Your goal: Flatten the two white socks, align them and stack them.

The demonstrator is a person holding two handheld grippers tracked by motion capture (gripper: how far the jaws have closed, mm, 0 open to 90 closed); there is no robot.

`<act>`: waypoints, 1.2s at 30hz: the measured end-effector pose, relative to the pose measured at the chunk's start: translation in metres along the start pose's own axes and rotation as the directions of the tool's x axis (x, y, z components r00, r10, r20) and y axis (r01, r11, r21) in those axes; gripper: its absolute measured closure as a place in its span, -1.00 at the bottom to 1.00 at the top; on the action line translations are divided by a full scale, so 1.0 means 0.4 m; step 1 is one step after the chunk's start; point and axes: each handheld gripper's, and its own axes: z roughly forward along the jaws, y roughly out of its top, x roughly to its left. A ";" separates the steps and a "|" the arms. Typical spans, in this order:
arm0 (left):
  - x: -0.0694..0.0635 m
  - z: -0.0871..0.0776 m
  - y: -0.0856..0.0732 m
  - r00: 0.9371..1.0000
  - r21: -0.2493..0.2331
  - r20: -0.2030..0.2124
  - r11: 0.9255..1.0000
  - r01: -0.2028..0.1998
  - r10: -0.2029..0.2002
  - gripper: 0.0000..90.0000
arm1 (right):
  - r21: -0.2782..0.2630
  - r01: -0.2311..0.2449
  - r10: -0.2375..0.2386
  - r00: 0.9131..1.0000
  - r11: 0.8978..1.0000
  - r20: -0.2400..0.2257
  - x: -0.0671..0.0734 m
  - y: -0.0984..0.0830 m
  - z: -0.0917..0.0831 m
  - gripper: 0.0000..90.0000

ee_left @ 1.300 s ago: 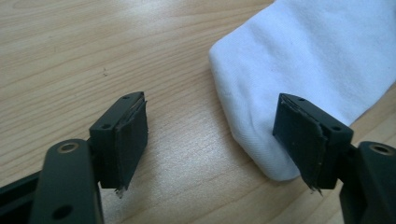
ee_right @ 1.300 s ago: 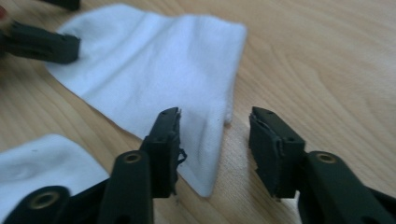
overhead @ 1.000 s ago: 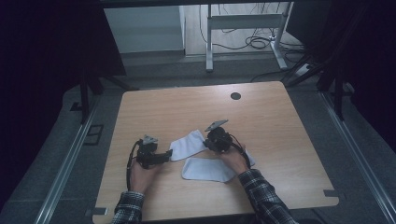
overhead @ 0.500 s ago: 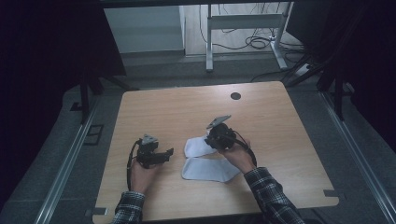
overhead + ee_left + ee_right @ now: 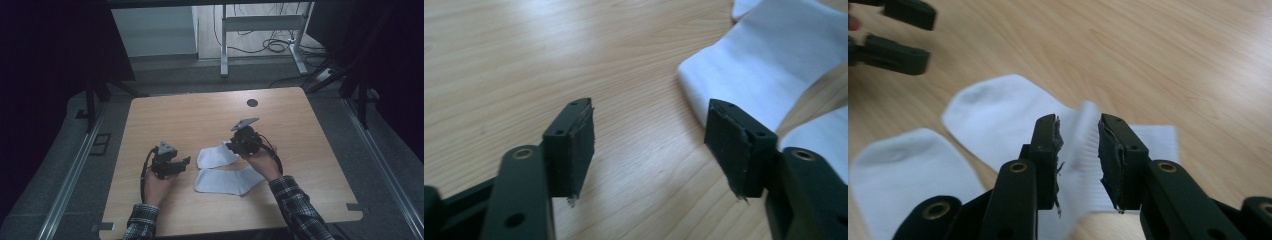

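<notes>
Two white socks lie side by side on the wooden table: a far sock and a near sock. My right gripper hovers over the far sock's cuff. Its jaws have just been opening, and the blurred ribbed cuff shows loose in the gap, with neither pad pressing it. My left gripper rests left of the socks, pointing at them. Its jaws have just been closing but stand open over bare wood. The far sock's toe lies just beyond its right jaw.
A black round hole sits near the table's far edge. Beyond the table stand a white desk frame and cables on the floor. Metal rails run along both sides of the table.
My right gripper has risen and drifted slightly right, and its jaws have parted off the far sock's cuff. The far sock now lies bunched shorter. The left hand has stayed put.
</notes>
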 end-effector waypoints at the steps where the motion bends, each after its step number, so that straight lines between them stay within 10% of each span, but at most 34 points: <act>1: -0.005 0.002 0.002 1.000 0.002 0.008 1.000 -0.007 0.007 -0.07 | 0.005 -0.013 0.013 1.000 1.000 0.010 -0.014 -0.006 0.001 0.52; 15: -0.040 0.055 0.016 0.998 0.020 0.055 0.999 -0.034 0.033 0.24 | 0.035 -0.109 0.105 0.990 0.993 0.099 -0.138 -0.093 0.074 0.39; 30: -0.057 0.093 0.007 0.994 0.080 0.082 0.994 -0.076 0.069 0.75 | 0.046 -0.146 0.142 0.987 0.988 0.069 -0.139 -0.125 0.096 0.76; 36: -0.054 0.086 0.008 0.996 0.052 0.023 0.995 -0.089 0.088 0.89 | 0.033 -0.126 0.123 0.989 0.991 0.082 -0.136 -0.126 0.077 0.77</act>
